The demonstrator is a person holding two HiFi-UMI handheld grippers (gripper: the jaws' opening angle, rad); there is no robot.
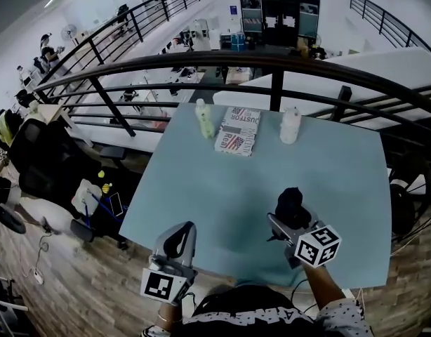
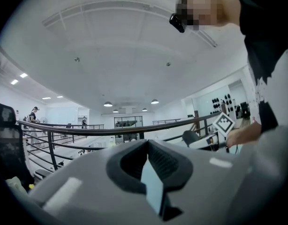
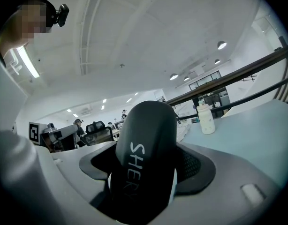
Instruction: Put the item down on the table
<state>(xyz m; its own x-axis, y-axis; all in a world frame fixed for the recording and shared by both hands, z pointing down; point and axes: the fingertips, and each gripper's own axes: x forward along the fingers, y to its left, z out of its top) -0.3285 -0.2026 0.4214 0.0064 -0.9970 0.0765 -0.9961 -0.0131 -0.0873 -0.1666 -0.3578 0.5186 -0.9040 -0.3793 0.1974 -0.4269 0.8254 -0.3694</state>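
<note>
Head view: my right tool (image 1: 286, 223) is closed on the dark item (image 1: 293, 201) over the near right part of the bench (image 1: 342, 181). I cannot tell from here how high it hangs. My left tool (image 1: 180, 234) sits off the near left edge with nothing in it. Two bottles (image 1: 203, 118) (image 1: 290, 125) and a packet (image 1: 238, 130) stand well apart at the far side, so the patch under the item is open.

Left gripper view: the jaws are together and empty, pointed up and away from the bench. I would keep this tool where it is, out of the way.

Right gripper view: the item fills the gap between the jaws, rounded end sticking out, white lettering along its side. The hold looks firm. To do this well, I judge I should lower until the item bears on the bench, then part the jaws slowly. Its rounded shape may roll, so I would lay it on its long side and draw back straight.
</note>
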